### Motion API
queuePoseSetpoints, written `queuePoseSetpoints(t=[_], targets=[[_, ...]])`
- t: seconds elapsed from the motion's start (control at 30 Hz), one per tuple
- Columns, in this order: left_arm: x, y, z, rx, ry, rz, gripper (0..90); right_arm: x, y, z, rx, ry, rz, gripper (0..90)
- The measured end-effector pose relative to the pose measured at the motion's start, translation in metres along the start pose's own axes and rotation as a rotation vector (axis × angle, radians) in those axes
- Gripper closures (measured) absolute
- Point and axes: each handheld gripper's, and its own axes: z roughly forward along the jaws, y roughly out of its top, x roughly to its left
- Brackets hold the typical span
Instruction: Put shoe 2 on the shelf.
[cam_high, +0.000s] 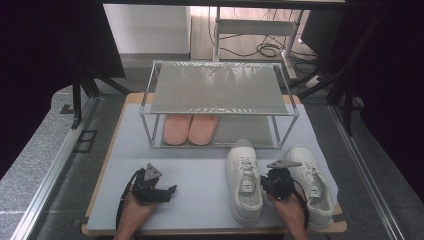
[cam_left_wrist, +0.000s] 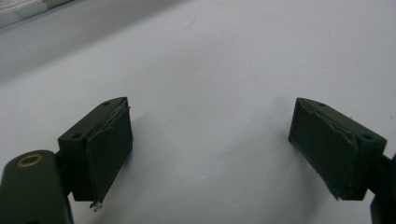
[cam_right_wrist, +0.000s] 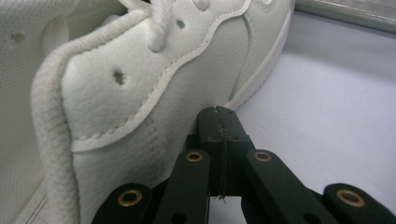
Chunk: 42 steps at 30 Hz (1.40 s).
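Between the two white lace-up sneakers, the right gripper is closed, its tip beside the left white sneaker. Left gripper sits open over the pale worktop.

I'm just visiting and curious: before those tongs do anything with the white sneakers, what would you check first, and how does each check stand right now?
1. Right tongs ready to grasp: not ok; the jaws are shut together, with nothing between them, beside the left sneaker.
2. Left tongs ready: ok; the jaws stand wide apart over the bare mat.
3. Both sneakers upright: ok; the right sneaker stands beside the other, toes toward the rack.
4. Room on the lower shelf: ok; pink slippers fill its left part, the right part looks free.
5. Top shelf free: ok.
6. Right tongs touching the sneaker: cannot tell.
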Motion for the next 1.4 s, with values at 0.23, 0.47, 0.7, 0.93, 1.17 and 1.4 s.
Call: queuePoseSetpoints(t=[0.23, 0.47, 0.7, 0.93, 1.17, 1.4], targets=[[0.000, 0.000, 0.000, 0.000, 0.000, 0.000, 13.5, 0.003, 0.004, 0.008, -0.019, 0.055, -0.014, 90.0], [0.000, 0.000, 0.000, 0.000, 0.000, -0.001, 13.5, 0.010, 0.010, 0.017, -0.022, 0.087, -0.040, 90.0], [0.000, 0.000, 0.000, 0.000, 0.000, 0.000, 13.5, 0.016, 0.015, 0.025, -0.027, 0.129, -0.056, 90.0], [0.000, 0.000, 0.000, 0.000, 0.000, -0.001, 13.5, 0.024, 0.020, 0.033, -0.028, 0.160, -0.078, 90.0], [0.000, 0.000, 0.000, -0.001, 0.000, 0.000, 13.5, 0.037, 0.026, 0.041, -0.024, 0.176, -0.128, 90.0], [0.000, 0.000, 0.000, 0.000, 0.000, 0.000, 13.5, 0.035, 0.024, 0.042, 0.004, 0.143, -0.151, 80.4]])
